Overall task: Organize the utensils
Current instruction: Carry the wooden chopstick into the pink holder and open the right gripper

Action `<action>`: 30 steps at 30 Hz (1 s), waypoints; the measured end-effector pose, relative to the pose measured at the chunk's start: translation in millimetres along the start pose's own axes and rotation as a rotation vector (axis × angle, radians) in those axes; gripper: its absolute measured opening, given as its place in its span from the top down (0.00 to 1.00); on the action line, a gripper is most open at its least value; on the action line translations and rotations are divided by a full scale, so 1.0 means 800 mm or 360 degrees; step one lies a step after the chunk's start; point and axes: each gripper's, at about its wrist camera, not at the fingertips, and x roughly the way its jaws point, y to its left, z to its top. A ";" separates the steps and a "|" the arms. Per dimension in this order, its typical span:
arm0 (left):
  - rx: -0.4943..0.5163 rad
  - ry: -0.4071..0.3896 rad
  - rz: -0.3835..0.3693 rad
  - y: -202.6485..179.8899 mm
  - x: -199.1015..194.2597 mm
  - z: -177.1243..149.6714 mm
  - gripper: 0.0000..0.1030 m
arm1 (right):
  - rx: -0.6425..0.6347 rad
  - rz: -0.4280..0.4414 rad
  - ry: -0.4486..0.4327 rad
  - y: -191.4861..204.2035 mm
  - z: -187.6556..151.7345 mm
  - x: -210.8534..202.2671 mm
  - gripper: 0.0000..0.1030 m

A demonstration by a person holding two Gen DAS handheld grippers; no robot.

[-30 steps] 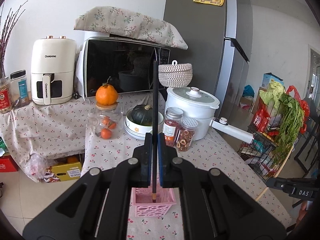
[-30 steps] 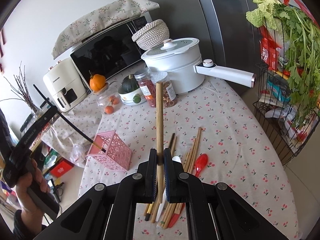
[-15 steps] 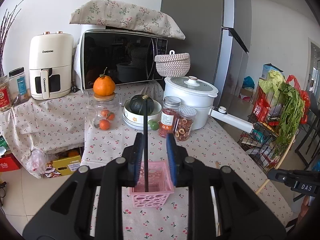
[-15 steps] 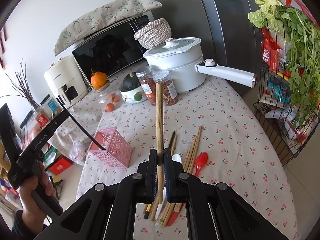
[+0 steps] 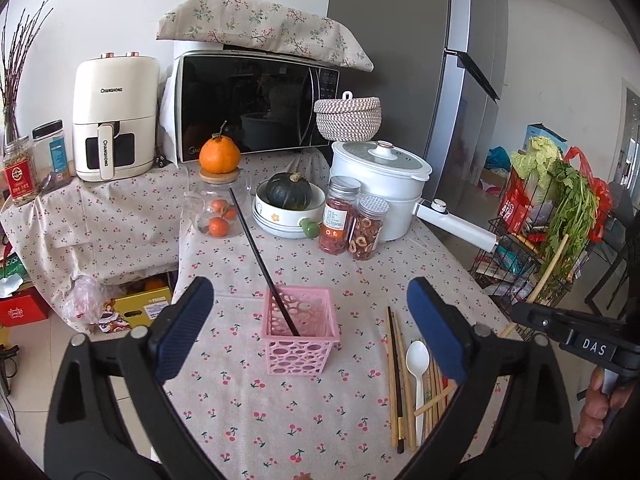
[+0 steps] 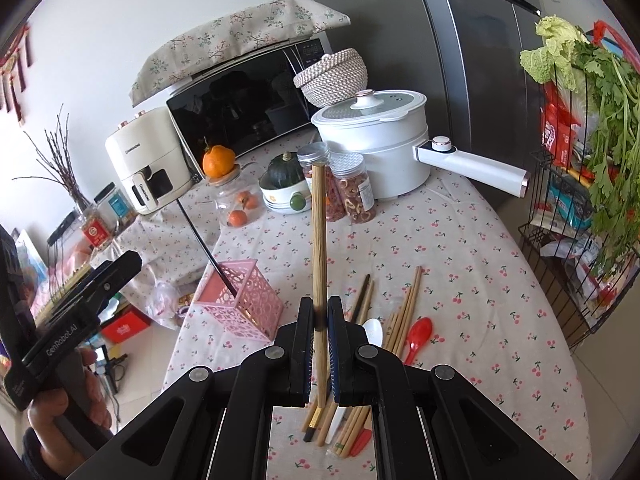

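Released since a second ago, the black chopstick [image 5: 262, 264] leans in the pink basket [image 5: 300, 334] between the wide-open left claw [image 5: 310, 330]. Right claw [image 6: 319, 354] clenches a wooden chopstick [image 6: 319, 240] above the cherry-print counter [image 5: 320, 280].

A white wall [image 5: 120, 8] stands behind a black microwave [image 5: 256, 112] draped with a floral cloth [image 5: 260, 28] and a cream air fryer [image 5: 116, 120]. A tall grey refrigerator [image 5: 400, 60] rises at the right, beside a wire rack [image 5: 532, 256] of greens. Cherry-print tablecloth [image 5: 280, 420] covers the table above pale floor tiles [image 5: 28, 360].
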 end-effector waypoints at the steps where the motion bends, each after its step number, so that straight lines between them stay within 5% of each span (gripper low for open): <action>1: -0.0001 0.0011 0.0006 0.002 -0.002 -0.001 0.01 | -0.0009 0.0001 -0.0005 0.004 0.001 0.000 0.93; 13: -0.0090 0.0313 0.0127 0.050 -0.001 -0.022 0.01 | -0.0068 0.0044 -0.0143 0.048 0.034 -0.013 0.93; 20: 0.0003 0.0346 0.0247 0.062 -0.003 -0.027 0.01 | -0.0133 0.0134 -0.0276 0.095 0.065 -0.011 0.93; 30: 0.0018 0.0394 0.0222 0.066 0.002 -0.031 0.01 | -0.0248 0.0187 -0.0372 0.143 0.087 0.032 0.93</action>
